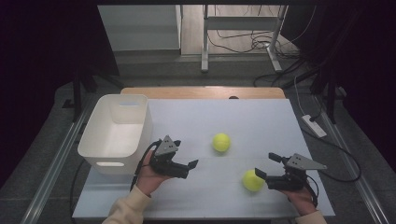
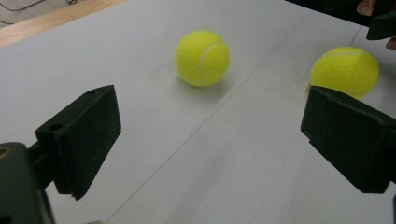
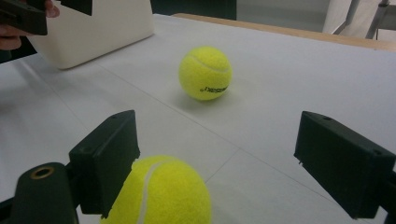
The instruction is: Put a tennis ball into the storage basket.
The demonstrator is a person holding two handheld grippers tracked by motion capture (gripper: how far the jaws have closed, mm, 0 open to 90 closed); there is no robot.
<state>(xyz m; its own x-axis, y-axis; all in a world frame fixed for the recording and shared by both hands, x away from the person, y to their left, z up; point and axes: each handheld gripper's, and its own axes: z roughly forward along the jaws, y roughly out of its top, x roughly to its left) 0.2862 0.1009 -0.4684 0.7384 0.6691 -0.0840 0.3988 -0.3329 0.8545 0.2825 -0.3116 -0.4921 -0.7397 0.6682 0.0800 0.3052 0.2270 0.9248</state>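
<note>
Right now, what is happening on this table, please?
A person holds a gripper in each hand over a white table. The right gripper has open jaws around the nearer tennis ball, not yet closed on it. The left gripper is open and empty, near a white bin. A second tennis ball lies free between them.

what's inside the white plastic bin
The white plastic bin looks empty in the high view: bare floor and far wall show. Its near wall hides the inside strip just behind it.
</note>
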